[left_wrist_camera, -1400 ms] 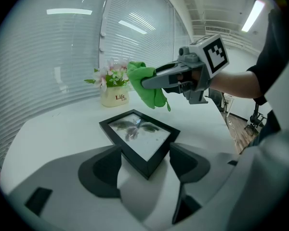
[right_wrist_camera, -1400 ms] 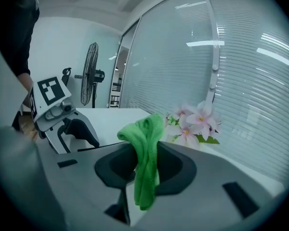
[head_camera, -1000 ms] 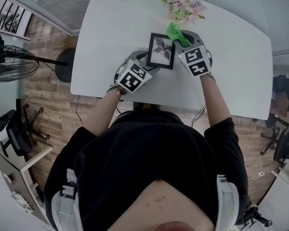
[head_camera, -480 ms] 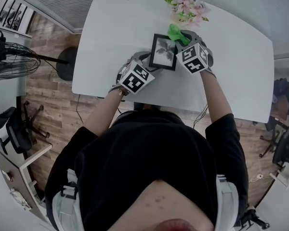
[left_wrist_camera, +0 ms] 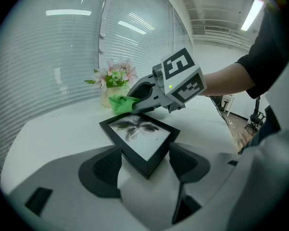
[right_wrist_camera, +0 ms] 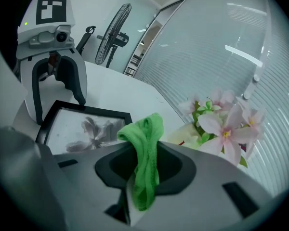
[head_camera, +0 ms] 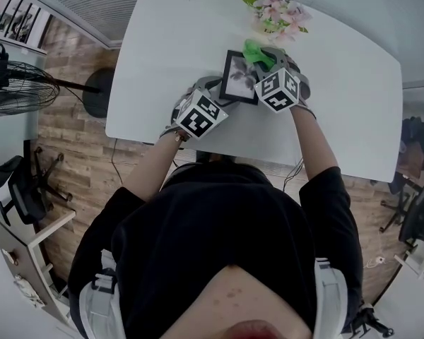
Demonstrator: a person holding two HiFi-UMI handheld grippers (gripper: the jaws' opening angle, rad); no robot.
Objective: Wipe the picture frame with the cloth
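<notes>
Green cloth (right_wrist_camera: pixel 145 134) clenched between jaws of right gripper (right_wrist_camera: pixel 144 165); bunched fold protrudes past fingertips. Cloth tip sits at far corner of picture frame (left_wrist_camera: pixel 140 137), possibly touching rim; contact not resolvable. Black-rimmed picture frame lies flat on white tabletop (head_camera: pixel 169 41), toward far edge, just beside flowers (head_camera: pixel 274 10). Left gripper (left_wrist_camera: pixel 144 160) grasps picture frame at near corner, one jaw against each side edge. Dark leaf print visible under glass. Right gripper reaches in over picture frame's right side.

No readable text, labels or numbers anywhere.
</notes>
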